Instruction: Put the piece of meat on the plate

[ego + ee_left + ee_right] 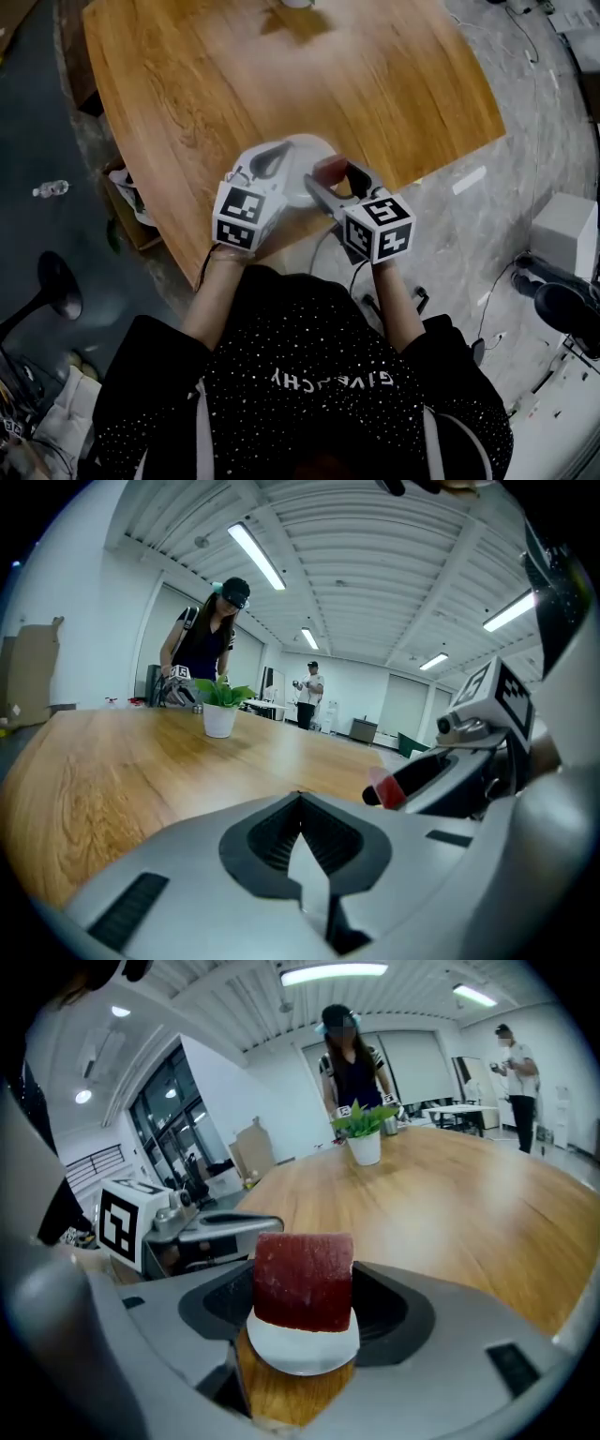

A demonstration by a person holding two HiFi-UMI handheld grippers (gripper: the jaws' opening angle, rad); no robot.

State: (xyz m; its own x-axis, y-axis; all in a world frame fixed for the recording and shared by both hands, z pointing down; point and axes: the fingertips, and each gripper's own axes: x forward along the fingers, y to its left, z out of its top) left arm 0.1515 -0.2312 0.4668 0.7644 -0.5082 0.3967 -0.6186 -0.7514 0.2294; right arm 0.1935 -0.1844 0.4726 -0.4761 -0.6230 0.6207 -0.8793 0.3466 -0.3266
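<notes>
Right gripper view: the right tongs (305, 1312) grasp the piece of meat (303, 1274) upright, directly above the plate (302, 1352) (left tongs (302, 855) pinch its rim).

Two grippers meet over a plate at the table's near edge.
The left gripper (269, 167) sits at the left rim of the white plate (307, 150). The right gripper (330, 180) has red meat (330, 169) between its jaws, over the plate's right side. The wooden table (281, 75) stretches away beyond them.
</notes>
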